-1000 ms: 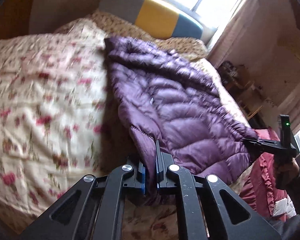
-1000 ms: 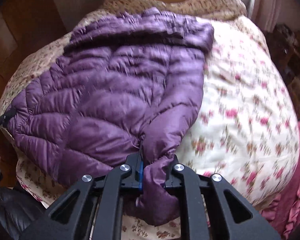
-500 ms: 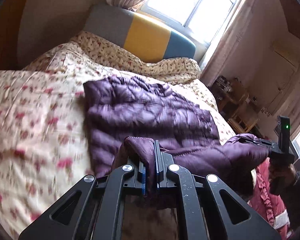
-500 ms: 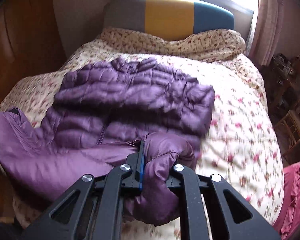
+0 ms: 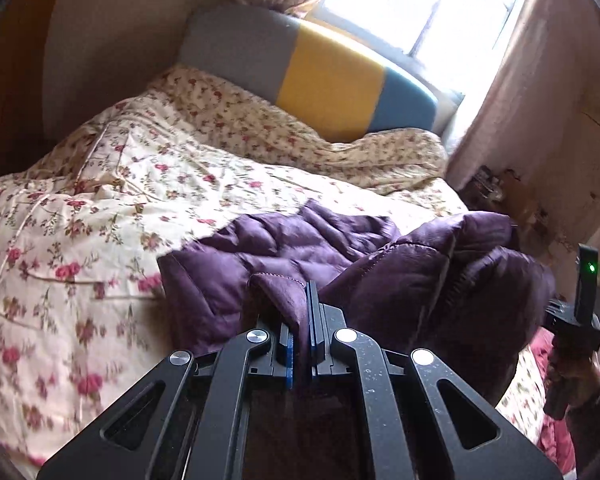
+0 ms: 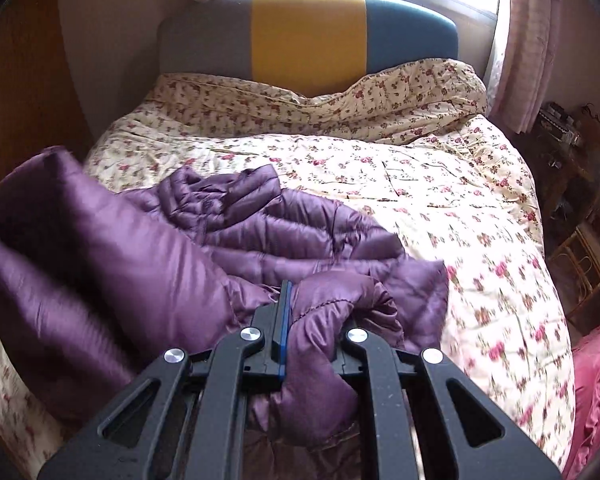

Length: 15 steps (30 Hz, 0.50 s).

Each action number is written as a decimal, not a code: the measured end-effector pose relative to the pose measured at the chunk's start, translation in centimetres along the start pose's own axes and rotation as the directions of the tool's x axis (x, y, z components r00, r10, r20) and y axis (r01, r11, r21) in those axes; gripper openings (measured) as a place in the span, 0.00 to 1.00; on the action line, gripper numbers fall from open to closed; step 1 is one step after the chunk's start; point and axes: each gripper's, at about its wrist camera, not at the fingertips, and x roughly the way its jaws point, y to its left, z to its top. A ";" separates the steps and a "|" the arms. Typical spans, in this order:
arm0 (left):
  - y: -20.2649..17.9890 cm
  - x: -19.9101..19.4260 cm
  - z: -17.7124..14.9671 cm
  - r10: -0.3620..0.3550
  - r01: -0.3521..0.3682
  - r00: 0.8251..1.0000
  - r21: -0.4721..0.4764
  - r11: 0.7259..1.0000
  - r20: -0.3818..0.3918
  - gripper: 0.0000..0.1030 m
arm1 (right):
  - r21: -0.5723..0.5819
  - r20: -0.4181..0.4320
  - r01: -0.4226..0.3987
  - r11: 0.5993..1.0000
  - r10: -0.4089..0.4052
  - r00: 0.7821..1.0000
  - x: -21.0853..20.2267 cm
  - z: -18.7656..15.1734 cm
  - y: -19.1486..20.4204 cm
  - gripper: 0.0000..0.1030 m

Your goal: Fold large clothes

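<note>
Folding: hem end of purple down jacket (image 6: 260, 232) now lifted and carried toward the collar end; a second ago it lay flat on the bed (image 6: 440, 184).
Left tool (image 5: 305, 320): pressed together, pinching a hem corner.
Right tool (image 6: 312, 320): clamped on a thick bunch of the other corner.
Jacket location: far half resting on the floral duvet, near half airborne, rolling over.
Meaning: first half-fold about midway; next, lay hem down on collar, judged.

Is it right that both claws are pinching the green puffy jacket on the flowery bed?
Not quite: the puffy jacket is purple, not green, as the right wrist view shows. The rest holds: the left claw and the right claw are both shut on it, above the flowery bed.
</note>
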 end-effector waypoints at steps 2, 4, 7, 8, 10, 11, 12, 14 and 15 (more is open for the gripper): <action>1.1 1.8 0.9 0.030 -0.030 0.999 -0.026 0.999 -0.020 0.05 | 0.012 -0.012 0.008 1.000 -0.008 1.000 1.6 0.8 -0.2 0.10; 2.0 3.5 1.5 0.060 -0.062 0.997 -0.046 0.997 -0.043 0.05 | 0.019 -0.023 0.013 1.000 -0.013 1.000 3.1 1.4 -0.3 0.12; 2.7 5.6 2.0 0.092 -0.097 0.993 -0.060 0.993 -0.080 0.05 | 0.027 -0.030 0.021 0.999 -0.020 0.999 4.7 1.8 -0.5 0.20; 2.9 6.0 2.1 0.097 -0.104 0.991 -0.070 0.992 -0.091 0.05 | 0.030 -0.033 0.019 0.999 -0.018 0.999 5.1 1.9 -0.5 0.27; 3.4 6.9 2.2 0.093 -0.104 0.989 -0.101 0.989 -0.113 0.06 | 0.041 -0.031 0.005 0.999 -0.003 1.000 5.4 2.0 -0.5 0.42; 3.7 7.1 2.3 0.087 -0.102 0.989 -0.121 0.987 -0.123 0.08 | 0.044 -0.027 -0.002 0.999 0.003 1.000 5.4 2.1 -0.6 0.49; 3.9 7.3 2.4 0.084 -0.101 0.988 -0.135 0.986 -0.130 0.12 | 0.047 -0.027 -0.008 0.999 0.009 1.000 5.4 2.1 -0.5 0.54; 4.2 7.2 2.7 0.067 -0.088 0.989 -0.159 0.983 -0.130 0.12 | 0.050 -0.024 -0.017 0.999 0.018 1.000 5.4 2.4 -0.3 0.69; 4.3 7.0 2.8 0.060 -0.081 0.990 -0.167 0.983 -0.129 0.15 | 0.051 -0.022 -0.026 0.998 0.027 0.999 5.1 2.5 -0.2 0.76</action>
